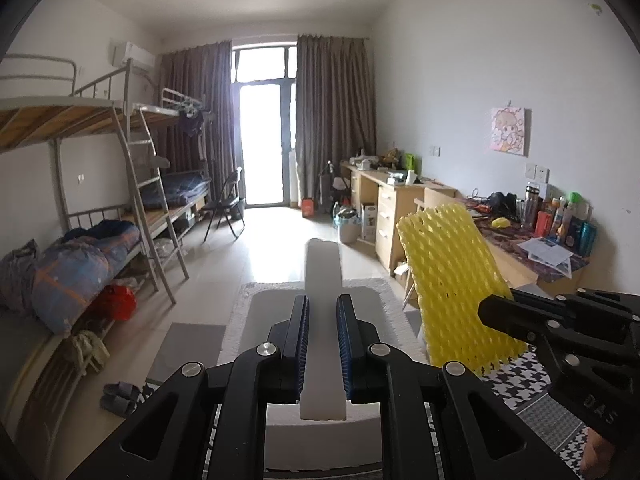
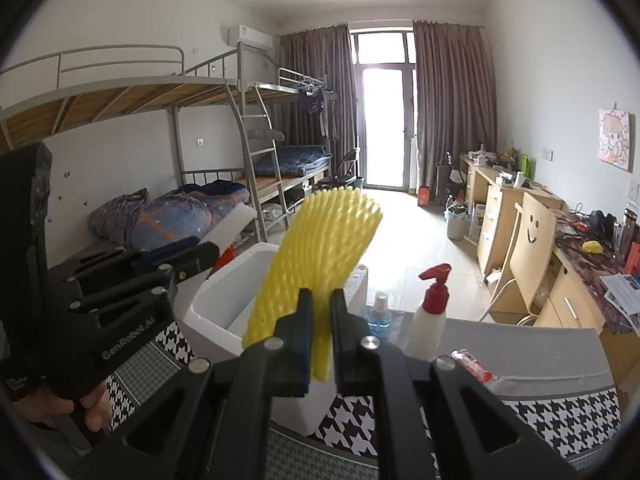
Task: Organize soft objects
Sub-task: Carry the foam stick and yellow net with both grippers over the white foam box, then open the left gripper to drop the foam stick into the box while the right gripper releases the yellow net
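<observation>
L gripper [image 1: 323, 348] pinching smooth white foam slab [image 1: 323, 280] | R gripper [image 2: 321, 336] clamped on yellow foam net [image 2: 320, 248]

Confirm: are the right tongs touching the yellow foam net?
Touching. Right wrist view shows the right tongs clamped shut on the yellow foam net.

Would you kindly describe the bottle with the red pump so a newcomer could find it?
Start at the open white foam box on the houndstooth-patterned table. To its right stand two bottles; take the taller white plastic bottle with the red pump, not the small clear blue spray bottle beside it.
</observation>
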### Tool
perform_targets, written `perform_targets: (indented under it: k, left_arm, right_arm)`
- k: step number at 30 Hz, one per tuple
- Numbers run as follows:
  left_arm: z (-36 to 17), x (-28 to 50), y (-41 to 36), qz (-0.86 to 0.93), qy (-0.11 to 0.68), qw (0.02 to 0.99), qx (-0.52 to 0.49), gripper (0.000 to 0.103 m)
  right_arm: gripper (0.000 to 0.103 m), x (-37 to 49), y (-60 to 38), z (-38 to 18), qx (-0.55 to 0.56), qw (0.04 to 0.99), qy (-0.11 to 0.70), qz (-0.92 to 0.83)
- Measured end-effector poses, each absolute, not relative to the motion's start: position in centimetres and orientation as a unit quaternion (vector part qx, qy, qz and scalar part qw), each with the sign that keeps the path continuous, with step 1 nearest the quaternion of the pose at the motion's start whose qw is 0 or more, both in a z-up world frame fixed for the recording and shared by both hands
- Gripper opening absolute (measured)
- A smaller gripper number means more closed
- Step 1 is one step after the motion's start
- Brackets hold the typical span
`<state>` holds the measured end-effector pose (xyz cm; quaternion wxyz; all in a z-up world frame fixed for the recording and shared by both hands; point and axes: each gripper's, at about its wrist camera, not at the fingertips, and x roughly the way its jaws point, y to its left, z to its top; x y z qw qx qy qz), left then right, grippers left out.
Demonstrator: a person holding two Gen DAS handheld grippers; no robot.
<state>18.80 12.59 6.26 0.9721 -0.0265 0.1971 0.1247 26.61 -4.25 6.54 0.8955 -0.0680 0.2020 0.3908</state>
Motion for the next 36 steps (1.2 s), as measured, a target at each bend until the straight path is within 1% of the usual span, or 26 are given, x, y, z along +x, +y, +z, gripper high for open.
perform_targets:
  k: [14,15,16,18,19,20,22,27,31,36]
  left_arm:
    - [4.6,22.1,14.3,0.114,0.239,0.963,-0.039,0.016]
    - [4.5,22.3,14.5,0.113,0.242,0.963,-0.044,0.019]
    - [4.5,22.3,14.5,0.116,0.241,0.962,-0.047,0.024]
    - [4.4,22.3,14.8,0.115,0.24,0.963,-0.047,0.029]
    - [4.3,22.4,15.0,0.12,0.242,0.962,-0.047,0.04]
    - [4.2,22.4,15.1,0.125,0.244,0.961,-0.048,0.059]
    - [4.3,21.9,15.4,0.131,0.236,0.961,-0.056,0.077]
    - [4.8,21.2,15.2,0.14,0.232,0.962,-0.043,0.08]
    - [5.2,20.3,15.4,0.149,0.222,0.963,-0.043,0.089]
    - [5.5,19.9,16.2,0.16,0.218,0.961,-0.05,0.094]
  right_arm:
    - [0.011,28.3,-2.6,5.5,-0.08,0.89,0.224,0.389]
    - [0.011,28.4,-2.6,5.4,-0.08,0.89,0.225,0.388]
    - [0.011,28.5,-2.7,5.4,-0.08,0.891,0.226,0.386]
    - [0.011,28.5,-2.6,5.4,-0.082,0.893,0.227,0.381]
    - [0.011,28.6,-2.7,5.4,-0.083,0.893,0.227,0.379]
    - [0.011,28.6,-2.7,5.4,-0.083,0.893,0.229,0.379]
    - [0.011,28.5,-2.6,5.4,-0.084,0.894,0.229,0.377]
    - [0.011,28.6,-2.3,5.1,-0.082,0.892,0.231,0.379]
    - [0.012,28.8,-2.1,5.1,-0.08,0.89,0.233,0.384]
    - [0.011,28.6,-1.5,5.2,-0.083,0.888,0.23,0.389]
